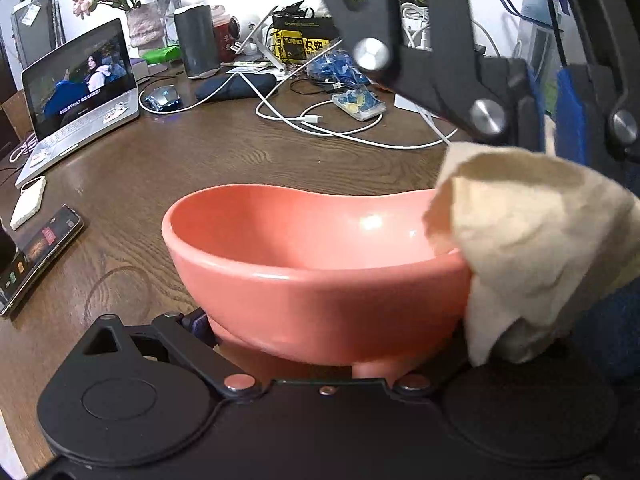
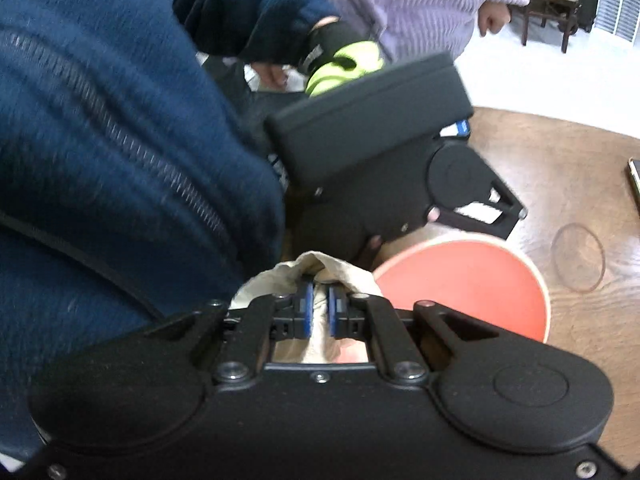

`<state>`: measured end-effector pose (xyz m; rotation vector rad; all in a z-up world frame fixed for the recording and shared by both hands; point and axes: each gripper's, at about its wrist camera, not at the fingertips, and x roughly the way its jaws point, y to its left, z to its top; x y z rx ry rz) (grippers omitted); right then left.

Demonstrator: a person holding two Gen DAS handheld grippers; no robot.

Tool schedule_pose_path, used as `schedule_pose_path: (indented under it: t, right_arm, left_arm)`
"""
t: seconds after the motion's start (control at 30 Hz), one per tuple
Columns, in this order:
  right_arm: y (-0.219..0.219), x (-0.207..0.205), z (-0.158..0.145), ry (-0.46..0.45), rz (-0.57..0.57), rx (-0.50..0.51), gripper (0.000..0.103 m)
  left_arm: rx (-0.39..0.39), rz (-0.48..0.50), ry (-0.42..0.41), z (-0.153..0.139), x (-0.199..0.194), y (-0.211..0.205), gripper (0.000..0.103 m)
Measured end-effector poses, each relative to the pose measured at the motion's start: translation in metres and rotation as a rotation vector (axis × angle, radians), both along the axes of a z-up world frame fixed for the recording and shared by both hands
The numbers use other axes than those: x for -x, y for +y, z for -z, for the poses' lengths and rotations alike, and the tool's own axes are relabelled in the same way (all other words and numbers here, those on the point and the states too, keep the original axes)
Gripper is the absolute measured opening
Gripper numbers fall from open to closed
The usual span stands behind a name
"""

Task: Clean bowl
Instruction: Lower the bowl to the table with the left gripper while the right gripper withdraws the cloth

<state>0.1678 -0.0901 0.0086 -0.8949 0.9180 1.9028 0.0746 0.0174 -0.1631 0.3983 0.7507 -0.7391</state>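
A coral-pink bowl [image 1: 320, 280] stands on the brown wooden table [image 1: 160, 168], right in front of my left gripper [image 1: 332, 344]. Its left finger [image 1: 196, 322] presses the bowl low on its side; the cloth hides the other finger. In the right wrist view the left gripper [image 2: 400, 160] reaches down at the bowl's [image 2: 472, 284] far rim. My right gripper [image 2: 319, 294] is shut on a crumpled cream cloth [image 2: 320, 268]. From the left wrist view, the right gripper [image 1: 554, 136] hangs over the bowl's right rim, and the cloth [image 1: 540, 240] droops across that rim.
An open laptop [image 1: 80, 92], a phone [image 1: 40, 256], a mouse [image 1: 162, 98] and white cables [image 1: 320, 120] lie on the table beyond and left of the bowl. A blue fleece sleeve [image 2: 120, 160] fills the left of the right wrist view. A person in a lilac sweater [image 2: 420, 0] stands behind.
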Motion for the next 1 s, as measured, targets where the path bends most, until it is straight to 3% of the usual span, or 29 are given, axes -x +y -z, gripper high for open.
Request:
schedule_pose_path:
  t: [0.27, 0.37, 0.4, 0.43, 0.5, 0.53, 0.6, 0.63, 0.7, 0.83, 1.0]
  right_arm:
    - [0.012, -0.012, 0.0, -0.008, 0.007, -0.046, 0.008]
    - [0.029, 0.007, 0.013, -0.014, 0.024, -0.065, 0.008]
    - [0.025, 0.006, 0.024, -0.015, 0.034, -0.072, 0.008]
    - [0.011, -0.001, 0.014, -0.018, 0.046, -0.082, 0.008]
    - [0.038, -0.004, 0.03, -0.08, 0.087, -0.11, 0.008]
    - [0.041, -0.01, 0.032, -0.181, 0.117, -0.131, 0.007]
    - [0.044, -0.023, 0.038, -0.552, 0.197, -0.218, 0.008]
    - [0.044, -0.037, 0.031, -0.613, 0.258, -0.263, 0.008]
    - [0.04, -0.063, 0.006, -0.569, 0.388, -0.307, 0.008]
    - [0.028, -0.075, -0.027, -0.659, 0.413, -0.357, 0.008]
    - [0.014, -0.07, -0.033, -0.682, 0.477, -0.35, 0.008]
  left_arm:
    - [-0.005, -0.001, -0.002, -0.001, -0.001, -0.001, 0.098]
    - [-0.009, 0.004, -0.004, -0.001, 0.0, -0.002, 0.098]
    - [-0.011, 0.006, -0.004, -0.001, 0.001, -0.003, 0.098]
    - [-0.013, 0.008, -0.005, -0.001, 0.001, -0.003, 0.098]
    - [-0.017, 0.011, -0.008, 0.0, 0.003, -0.005, 0.098]
    - [-0.016, 0.008, -0.008, 0.0, 0.004, -0.005, 0.098]
    - [-0.012, -0.019, -0.004, 0.003, 0.005, -0.004, 0.098]
    - [-0.011, -0.03, -0.004, 0.004, 0.005, -0.003, 0.098]
    - [-0.008, -0.061, -0.013, 0.004, 0.006, -0.002, 0.098]
    - [-0.008, -0.197, -0.056, 0.009, -0.001, 0.001, 0.098]
    - [-0.03, -0.378, -0.086, 0.014, -0.021, -0.007, 0.098]
